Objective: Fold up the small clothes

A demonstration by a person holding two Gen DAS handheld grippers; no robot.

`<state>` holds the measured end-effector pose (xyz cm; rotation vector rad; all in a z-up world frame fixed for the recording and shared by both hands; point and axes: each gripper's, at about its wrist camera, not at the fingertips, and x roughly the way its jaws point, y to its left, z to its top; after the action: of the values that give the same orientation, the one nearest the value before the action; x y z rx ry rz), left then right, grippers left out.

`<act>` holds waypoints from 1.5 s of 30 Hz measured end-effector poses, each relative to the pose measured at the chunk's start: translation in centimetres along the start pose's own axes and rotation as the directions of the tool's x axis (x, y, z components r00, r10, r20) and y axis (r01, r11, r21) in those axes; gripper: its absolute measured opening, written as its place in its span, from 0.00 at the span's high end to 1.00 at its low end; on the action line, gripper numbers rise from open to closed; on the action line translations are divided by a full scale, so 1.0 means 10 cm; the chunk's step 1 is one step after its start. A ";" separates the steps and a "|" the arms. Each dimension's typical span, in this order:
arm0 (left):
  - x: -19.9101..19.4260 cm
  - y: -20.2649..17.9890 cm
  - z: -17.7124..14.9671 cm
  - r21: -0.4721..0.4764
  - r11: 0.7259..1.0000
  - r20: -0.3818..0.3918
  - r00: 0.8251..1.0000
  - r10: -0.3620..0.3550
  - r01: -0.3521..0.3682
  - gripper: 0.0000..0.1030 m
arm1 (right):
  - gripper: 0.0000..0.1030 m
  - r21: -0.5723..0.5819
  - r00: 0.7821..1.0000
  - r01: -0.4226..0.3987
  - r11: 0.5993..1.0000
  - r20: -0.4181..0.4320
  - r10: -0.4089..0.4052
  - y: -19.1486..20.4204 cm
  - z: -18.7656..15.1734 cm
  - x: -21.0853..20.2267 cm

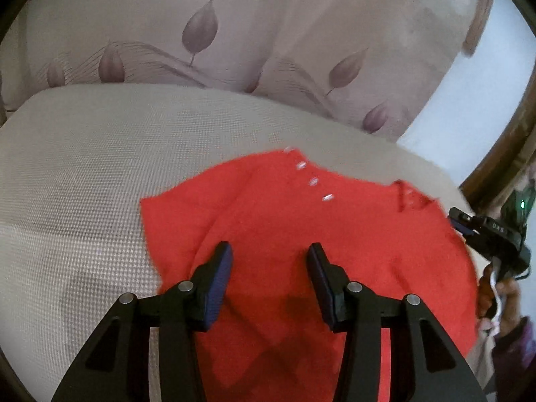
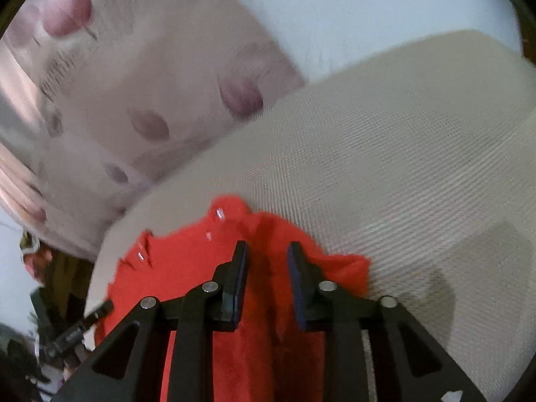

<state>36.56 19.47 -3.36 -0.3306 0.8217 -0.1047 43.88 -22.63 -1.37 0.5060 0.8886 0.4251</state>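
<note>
Red and fleecy, the small garment [image 1: 301,234] lies spread on a beige woven cushion [image 1: 100,167], a row of pale buttons [image 1: 313,181] running toward twelve o'clock and a flap folded over at its nine o'clock side. The left gripper [image 1: 270,251] hangs above it with fingers apart, nothing between them. The right gripper [image 2: 268,251] stands narrowly parted over a rumpled ridge of the cloth; whether it pinches, I cannot tell.

The garment [image 1: 301,234] lies spread on the cushion [image 1: 83,167], under and ahead of the left gripper [image 1: 270,251]. Its buttons [image 1: 315,181] sit ahead of the tongs, slightly right. The right gripper [image 1: 485,231] is off the garment's right edge. The leaf-printed backrest [image 1: 234,33] rises behind the cushion.
</note>
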 end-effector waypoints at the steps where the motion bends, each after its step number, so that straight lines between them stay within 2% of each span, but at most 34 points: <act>1: -0.10 -0.03 0.01 0.010 1.000 0.031 1.000 0.002 -0.003 0.53 | 0.76 -0.004 0.999 -0.013 1.000 0.034 0.013 0.02 0.00 -0.09; 3: -0.26 -0.06 0.02 0.031 0.999 0.075 0.997 0.022 -0.024 0.52 | 0.76 -0.015 0.996 -0.047 0.999 0.081 0.049 0.08 -0.03 -0.32; 4: -0.33 -0.06 0.02 0.042 0.999 0.083 0.996 0.029 -0.033 0.46 | 0.76 -0.024 0.993 -0.073 0.997 0.089 0.075 0.13 -0.06 -0.42; 5: -0.41 -0.05 0.01 0.056 0.997 0.085 0.996 0.040 -0.045 0.40 | 0.76 -0.037 0.990 -0.103 0.994 0.088 0.106 0.18 -0.11 -0.52; 8: -0.53 0.00 -0.06 0.085 0.995 0.062 0.997 0.054 -0.059 0.37 | 0.74 -0.116 0.988 -0.147 0.982 0.029 0.151 0.41 -0.38 -0.70; 10: -0.56 0.06 -0.12 0.106 0.990 0.044 0.995 0.085 -0.089 0.37 | 0.74 -0.230 0.995 -0.101 0.968 -0.006 0.102 0.64 -0.65 -0.79; 12: -0.59 0.19 -0.19 0.094 0.988 0.029 0.993 0.117 -0.119 0.37 | 0.73 -0.362 1.000 -0.006 0.932 0.000 0.007 0.87 -0.94 -0.82; 14: -0.60 0.40 -0.25 0.019 0.999 -0.007 0.999 0.034 -0.034 0.36 | 0.73 -0.441 0.998 0.057 0.896 0.020 -0.054 1.02 -1.20 -0.84; 15: -0.58 0.50 -0.28 -0.031 0.999 -0.027 0.999 -0.017 0.016 0.36 | 0.73 -0.452 0.998 0.061 0.890 0.022 -0.058 1.05 -1.27 -0.83; 17: -0.54 0.64 -0.34 -0.098 0.993 -0.062 0.995 -0.073 0.066 0.36 | 0.72 -0.478 0.996 0.084 0.875 0.035 -0.076 1.08 -1.39 -0.79; 19: -0.45 0.74 -0.39 -0.148 0.979 -0.093 0.984 -0.154 0.139 0.36 | 0.72 -0.482 0.995 0.100 0.871 0.028 -0.099 1.08 -1.47 -0.71; 22: -0.36 0.72 -0.41 -0.134 0.970 -0.114 0.969 -0.219 0.204 0.36 | 0.72 -0.485 0.992 0.115 0.867 0.013 -0.125 1.07 -1.53 -0.66; 25: -0.30 0.72 -0.40 -0.128 0.957 -0.117 0.955 -0.274 0.260 0.36 | 0.72 -0.504 0.992 0.121 0.855 0.034 -0.120 1.13 -1.56 -0.68; 31: -0.17 0.72 -0.32 -0.139 0.940 -0.102 0.940 -0.326 0.311 0.36 | 0.72 -0.486 0.986 0.156 0.860 0.032 -0.161 1.10 -1.54 -0.64; 37: -0.13 0.57 -0.30 -0.054 0.965 -0.105 0.960 -0.260 0.255 0.36 | 0.63 -0.501 0.980 0.190 0.844 0.045 -0.193 1.15 -1.59 -0.63; 40: -0.12 0.42 -0.34 0.030 0.983 -0.102 0.979 -0.177 0.181 0.36 | 0.60 -0.509 0.979 0.198 0.838 0.059 -0.196 1.16 -1.60 -0.65; 42: -0.12 0.26 -0.38 0.115 0.988 -0.090 0.991 -0.095 0.105 0.36 | 0.57 -0.503 0.978 0.201 0.841 0.061 -0.197 1.15 -1.59 -0.65; 45: -0.11 0.16 -0.42 0.182 0.982 -0.078 0.996 -0.037 0.051 0.36 | 0.57 -0.495 0.976 0.208 0.844 0.051 -0.210 1.13 -1.57 -0.62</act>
<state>32.68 20.12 -5.80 -0.1716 0.8714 -0.2342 26.02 -13.14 0.73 -0.0720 0.7891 0.4358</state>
